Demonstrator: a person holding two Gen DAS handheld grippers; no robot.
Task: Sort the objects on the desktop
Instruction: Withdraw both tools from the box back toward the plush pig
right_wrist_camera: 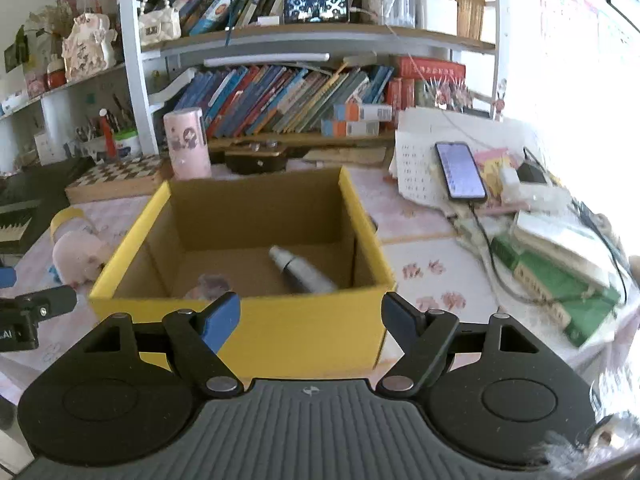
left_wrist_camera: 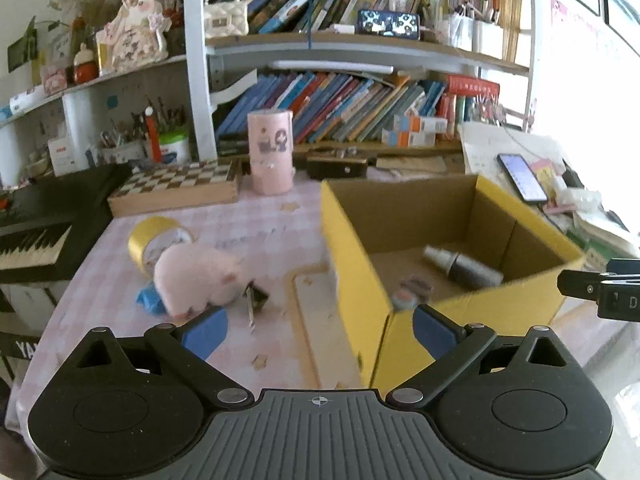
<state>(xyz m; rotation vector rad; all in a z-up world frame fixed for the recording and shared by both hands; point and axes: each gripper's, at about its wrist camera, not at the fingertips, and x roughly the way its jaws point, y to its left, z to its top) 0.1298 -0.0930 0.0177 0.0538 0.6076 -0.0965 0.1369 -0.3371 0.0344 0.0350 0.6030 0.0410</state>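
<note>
both claws empty and spread: left gripper, right gripper. risk: clipping yellow box near wall, shoving it.

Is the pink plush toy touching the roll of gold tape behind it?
Touching, as far as it shows. In the left wrist view the pink plush toy overlaps the lower edge of the gold tape roll with no tablecloth visible between them.
</note>
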